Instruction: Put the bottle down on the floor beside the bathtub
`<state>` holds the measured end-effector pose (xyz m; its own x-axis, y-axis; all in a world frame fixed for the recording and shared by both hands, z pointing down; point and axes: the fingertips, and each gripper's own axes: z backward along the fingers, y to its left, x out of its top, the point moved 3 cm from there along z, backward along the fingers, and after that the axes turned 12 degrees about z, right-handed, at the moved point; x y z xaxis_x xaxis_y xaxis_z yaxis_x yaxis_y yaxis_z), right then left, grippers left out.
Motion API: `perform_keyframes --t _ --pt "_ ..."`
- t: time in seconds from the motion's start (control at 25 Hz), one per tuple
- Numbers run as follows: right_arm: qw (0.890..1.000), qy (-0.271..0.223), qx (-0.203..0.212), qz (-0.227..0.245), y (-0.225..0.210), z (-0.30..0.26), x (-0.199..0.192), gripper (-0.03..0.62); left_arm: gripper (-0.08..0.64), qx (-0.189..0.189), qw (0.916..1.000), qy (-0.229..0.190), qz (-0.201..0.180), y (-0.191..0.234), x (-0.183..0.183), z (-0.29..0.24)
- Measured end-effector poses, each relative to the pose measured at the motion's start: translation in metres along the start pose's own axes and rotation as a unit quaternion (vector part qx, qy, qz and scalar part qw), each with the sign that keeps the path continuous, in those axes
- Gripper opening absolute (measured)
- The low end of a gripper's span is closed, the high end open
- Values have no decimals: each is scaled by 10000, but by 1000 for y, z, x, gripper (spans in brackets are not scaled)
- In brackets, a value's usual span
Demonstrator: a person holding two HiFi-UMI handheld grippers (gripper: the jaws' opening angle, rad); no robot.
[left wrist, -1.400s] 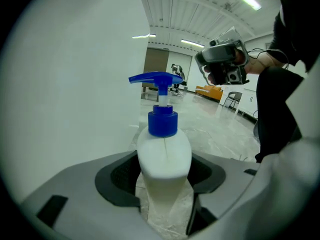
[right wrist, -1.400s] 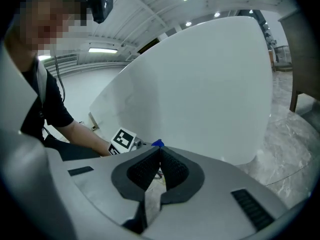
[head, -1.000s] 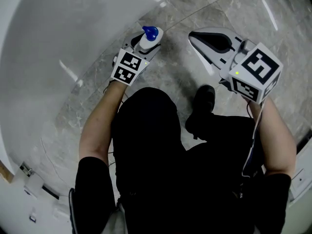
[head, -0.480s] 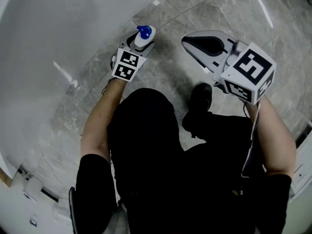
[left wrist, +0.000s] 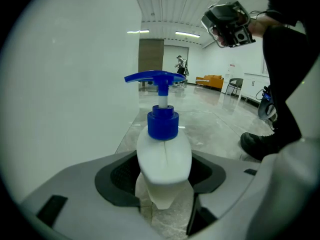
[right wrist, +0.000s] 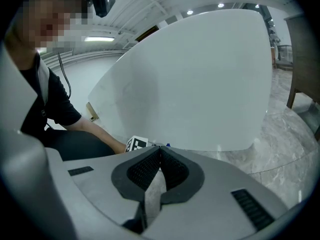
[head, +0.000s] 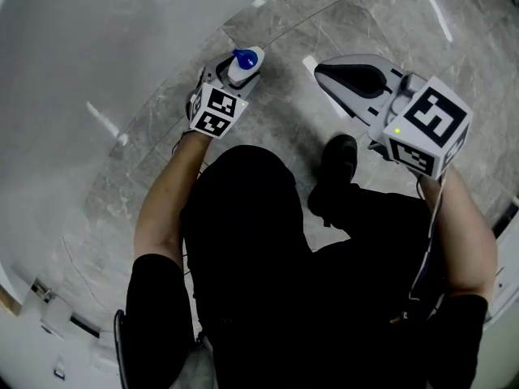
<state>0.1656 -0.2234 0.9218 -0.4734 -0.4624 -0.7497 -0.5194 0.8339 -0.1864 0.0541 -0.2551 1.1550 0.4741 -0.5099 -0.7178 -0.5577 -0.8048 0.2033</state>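
White plastic pump bottle (left wrist: 164, 151) with a blue pump head stands upright between the jaws of the left tool (head: 239, 68), which is clamped on its body from both sides. The bottle is low over the grey marble floor (head: 365, 23), just beside the curved white wall of the bathtub (head: 89, 55) on the left. Whether its base touches the floor cannot be told. The right tool (right wrist: 160, 171) has its jaws pressed together with nothing between them and hangs over the floor to the right, well apart from the bottle. The person crouches at the near side, one black shoe (head: 336, 164) on the floor between the tools. Likely trouble from here: if the jaws let go while the base is off the floor or tilted, the bottle, tall and narrow with a wide pump head, could tip and roll on the polished stone. Jaws that open unevenly or pull back too soon could drag it over. The bathtub wall is close on the left, so that jaw may bump it as it widens and nudge the bottle.
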Motion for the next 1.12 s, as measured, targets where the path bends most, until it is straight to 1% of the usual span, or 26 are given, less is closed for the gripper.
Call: perform_keyframes --t 0.12,0.36,0.52,0.68,0.8,0.88,0.96,1.04,1.08,1.12 --pt "9999 122 -48 -8 0 -4 -6 29 273 6 10000 -45 -79 2 -2 1" --pt "9994 327 -4 117 4 -7 -13 29 278 -68 9999 -117 43 1 -7 11" --pt "9997 225 34 75 2 -7 -10 29 299 -92 9996 -226 103 -3 -2 19" --pt "9996 82 87 261 0 -13 1 29 310 -150 9992 -342 167 -8 6 33" --pt "9990 -15 220 381 -1 -21 12 29 313 -284 9989 -314 206 -11 14 47" --pt "9986 -162 300 403 -4 -27 25 29 313 -300 9982 -319 410 -11 17 59" --pt "9976 -342 275 529 -7 -29 45 29 311 -235 9963 -333 756 -8 23 76" --pt "9964 -474 3 701 -12 -22 65 29 298 -83 9928 -355 1139 -4 36 98" --pt "9960 -526 -214 693 -15 -14 75 29 261 9 9910 -374 1287 -3 47 111" --pt "9957 -570 -439 589 -16 -5 84 29 226 109 9899 -392 1361 -5 59 126"
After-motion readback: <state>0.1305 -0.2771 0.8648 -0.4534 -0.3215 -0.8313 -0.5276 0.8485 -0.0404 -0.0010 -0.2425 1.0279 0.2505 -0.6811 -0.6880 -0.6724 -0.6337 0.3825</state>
